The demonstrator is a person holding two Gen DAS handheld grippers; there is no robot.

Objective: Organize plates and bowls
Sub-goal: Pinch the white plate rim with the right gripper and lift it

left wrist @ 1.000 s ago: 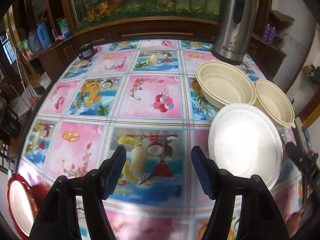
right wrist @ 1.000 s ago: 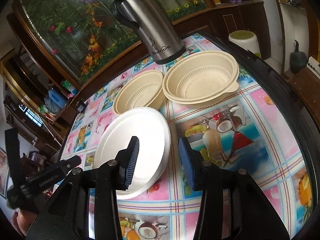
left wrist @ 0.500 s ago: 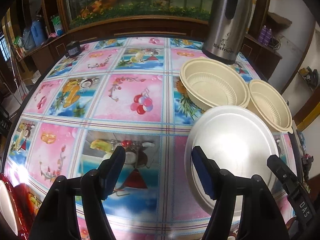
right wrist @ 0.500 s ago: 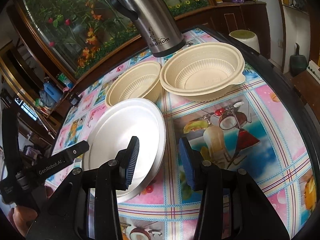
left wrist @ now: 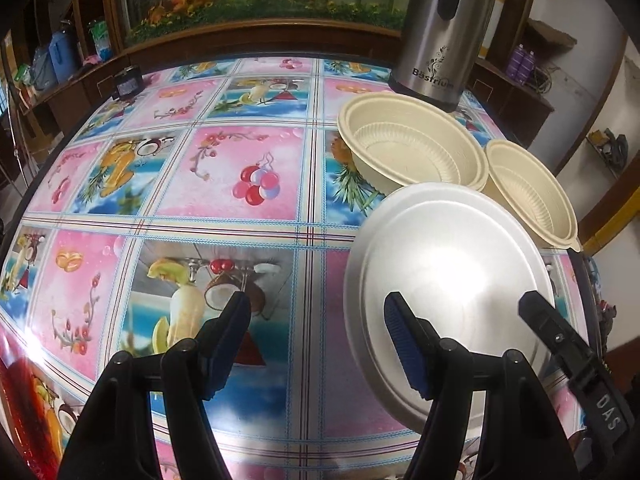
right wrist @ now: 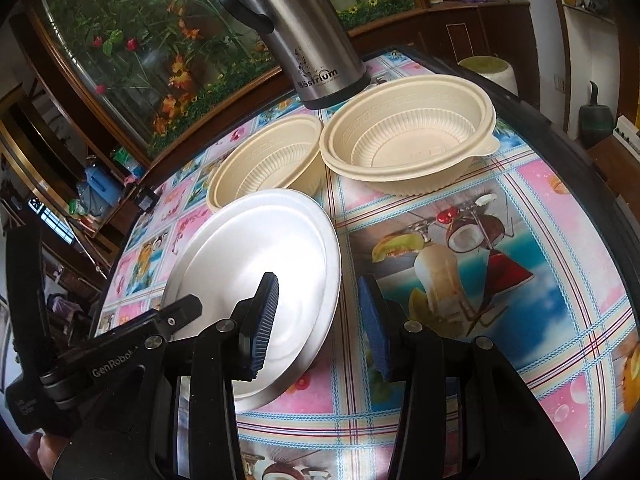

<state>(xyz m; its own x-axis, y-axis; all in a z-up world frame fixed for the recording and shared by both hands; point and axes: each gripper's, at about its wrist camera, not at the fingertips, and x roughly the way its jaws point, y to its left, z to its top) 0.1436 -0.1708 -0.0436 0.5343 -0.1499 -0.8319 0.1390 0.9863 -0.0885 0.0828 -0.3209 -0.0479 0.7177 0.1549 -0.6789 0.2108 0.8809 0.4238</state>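
Note:
A white plate (left wrist: 448, 264) lies on the patterned table, seemingly stacked on another; it also shows in the right wrist view (right wrist: 260, 256). Two beige bowls stand behind it: one (left wrist: 412, 148) near the flask and one (left wrist: 528, 192) at the table's right edge. In the right wrist view they are the left bowl (right wrist: 264, 164) and the right bowl (right wrist: 408, 140). My left gripper (left wrist: 316, 336) is open, its right finger over the plate's near left rim. My right gripper (right wrist: 320, 320) is open, straddling the plate's right rim.
A steel flask (left wrist: 444, 28) stands behind the bowls; it also shows in the right wrist view (right wrist: 304, 28). A red-rimmed plate (left wrist: 24, 408) lies at the table's near left. The table edge (right wrist: 600, 184) curves close on the right. A wooden cabinet with an aquarium (left wrist: 256, 4) stands beyond.
My left gripper has moved right toward the white plate, its right finger now over the rim. My right gripper has closed in on the plate's right rim. Both stay open.

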